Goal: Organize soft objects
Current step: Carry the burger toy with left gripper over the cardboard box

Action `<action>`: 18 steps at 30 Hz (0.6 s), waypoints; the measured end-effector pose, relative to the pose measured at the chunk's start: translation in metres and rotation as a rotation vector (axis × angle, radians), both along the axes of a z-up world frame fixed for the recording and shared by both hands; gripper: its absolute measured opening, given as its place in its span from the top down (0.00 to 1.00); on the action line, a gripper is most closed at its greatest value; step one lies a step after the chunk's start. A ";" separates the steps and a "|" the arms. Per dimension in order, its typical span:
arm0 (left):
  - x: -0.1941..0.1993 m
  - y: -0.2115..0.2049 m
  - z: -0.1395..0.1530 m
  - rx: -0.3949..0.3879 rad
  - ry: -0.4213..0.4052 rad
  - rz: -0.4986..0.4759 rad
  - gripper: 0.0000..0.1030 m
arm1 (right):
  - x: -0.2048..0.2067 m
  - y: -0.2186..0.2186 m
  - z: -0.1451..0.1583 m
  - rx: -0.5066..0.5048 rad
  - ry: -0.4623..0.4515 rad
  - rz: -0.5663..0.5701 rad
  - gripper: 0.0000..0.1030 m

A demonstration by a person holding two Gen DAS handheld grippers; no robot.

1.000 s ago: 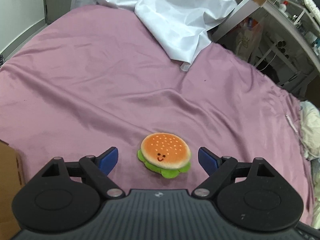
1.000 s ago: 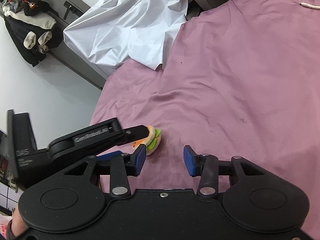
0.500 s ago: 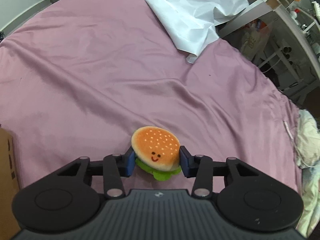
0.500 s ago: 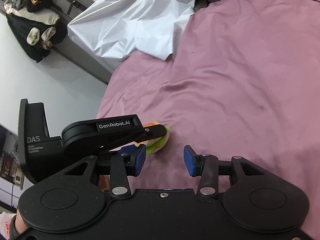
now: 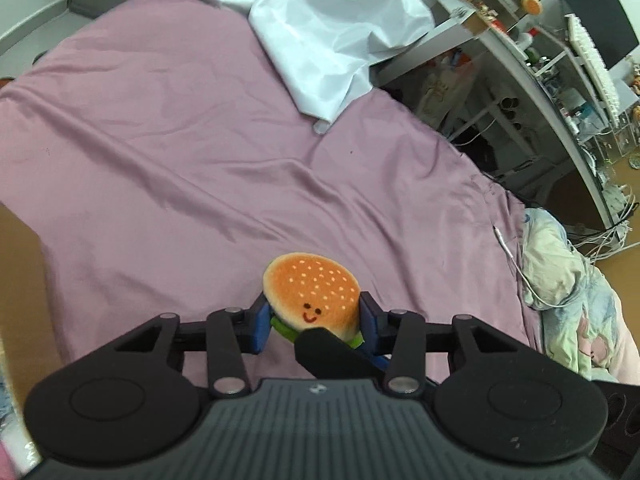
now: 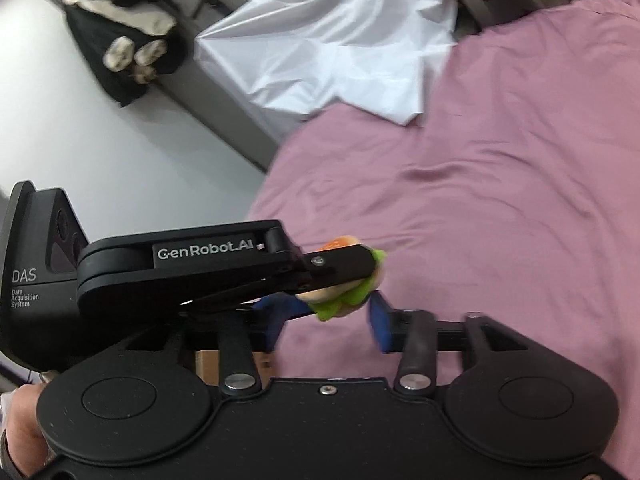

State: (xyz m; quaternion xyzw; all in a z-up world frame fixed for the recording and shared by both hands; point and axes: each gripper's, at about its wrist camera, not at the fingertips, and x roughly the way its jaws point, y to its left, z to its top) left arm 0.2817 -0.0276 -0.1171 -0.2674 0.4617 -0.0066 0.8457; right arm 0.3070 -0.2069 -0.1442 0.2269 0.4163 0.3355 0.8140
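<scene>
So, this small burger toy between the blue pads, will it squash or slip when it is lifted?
The burger plush looks soft, so it probably gives under the left gripper. Its fuzzy fabric should resist slipping. It seems light: two pads alone hold it clear of the pink bedspread.

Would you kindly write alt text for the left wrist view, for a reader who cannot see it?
The left gripper grips a plush hamburger with a smiling face between its blue pads, above a wrinkled pink bedspread. A black finger of the right gripper reaches in just beneath the toy. A crumpled white sheet lies at the far end, a cluttered desk to the right.
</scene>
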 end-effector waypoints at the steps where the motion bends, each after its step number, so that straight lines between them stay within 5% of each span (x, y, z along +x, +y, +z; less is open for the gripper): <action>1: -0.004 0.001 0.005 0.015 -0.013 0.002 0.58 | -0.002 0.002 0.002 0.000 -0.008 0.006 0.75; 6: -0.026 0.014 0.022 0.016 -0.051 0.024 0.58 | -0.017 0.011 0.017 0.018 -0.050 0.039 0.84; 18: -0.078 0.050 0.059 0.077 -0.143 0.057 0.57 | -0.052 0.052 0.050 0.024 -0.139 0.137 0.87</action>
